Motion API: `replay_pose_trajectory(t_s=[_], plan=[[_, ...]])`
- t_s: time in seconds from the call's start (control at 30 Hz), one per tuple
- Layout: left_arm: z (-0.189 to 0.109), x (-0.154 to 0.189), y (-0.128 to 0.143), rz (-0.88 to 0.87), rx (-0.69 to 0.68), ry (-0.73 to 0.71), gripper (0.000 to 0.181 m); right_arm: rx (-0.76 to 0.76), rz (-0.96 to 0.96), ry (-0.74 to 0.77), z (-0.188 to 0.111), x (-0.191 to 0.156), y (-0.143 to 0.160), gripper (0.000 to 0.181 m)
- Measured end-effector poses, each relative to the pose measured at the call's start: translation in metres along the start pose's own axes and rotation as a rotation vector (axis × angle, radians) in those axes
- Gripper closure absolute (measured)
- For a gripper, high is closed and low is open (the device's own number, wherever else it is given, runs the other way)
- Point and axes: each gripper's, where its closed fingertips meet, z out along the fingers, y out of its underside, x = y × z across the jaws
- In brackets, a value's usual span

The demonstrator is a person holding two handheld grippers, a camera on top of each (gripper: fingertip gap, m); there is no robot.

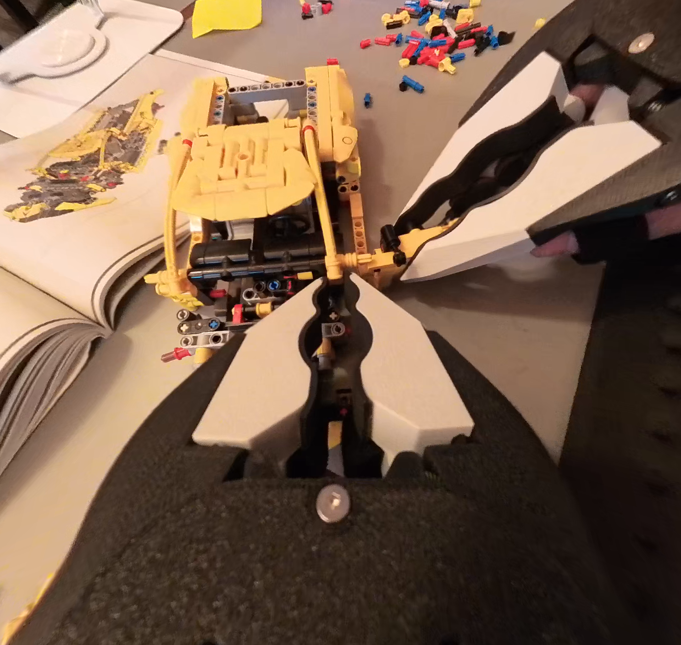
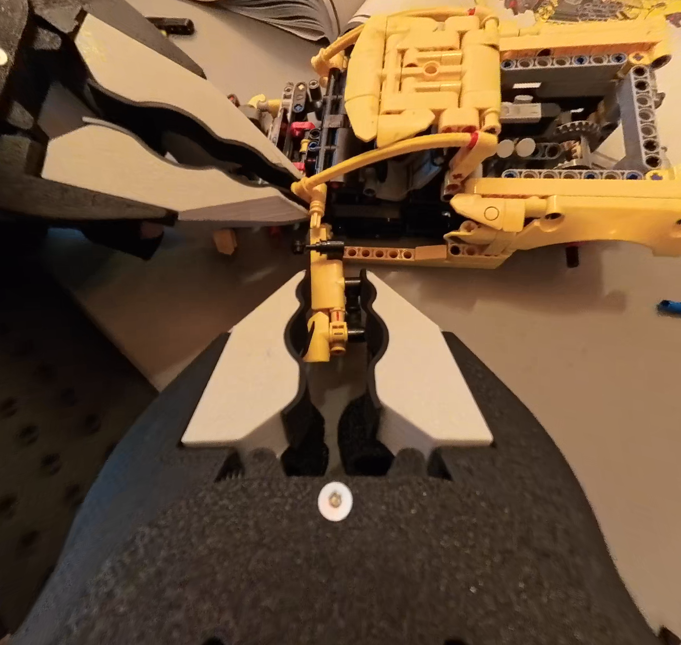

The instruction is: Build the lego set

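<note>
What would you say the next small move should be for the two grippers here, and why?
Probably the right gripper should press its yellow sub-assembly onto the model's corner, since that part already meets the corner joint while the left gripper clamps the model nearby, steadying it. Whether the pins are seated cannot be told.

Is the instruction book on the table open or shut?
Open: the instruction book lies spread on the table, a printed page facing up beside the yellow model.
</note>
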Motion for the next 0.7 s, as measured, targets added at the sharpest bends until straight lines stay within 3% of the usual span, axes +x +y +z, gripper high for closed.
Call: replay_pose_trajectory(t_s=[0.7], plan=[[0.0011,0.0007,-0.0011,0.009,-0.007,0.024,0.175,0.014,-0.007,-0.003,0.0018,0.0009,-0.0075,0.157]])
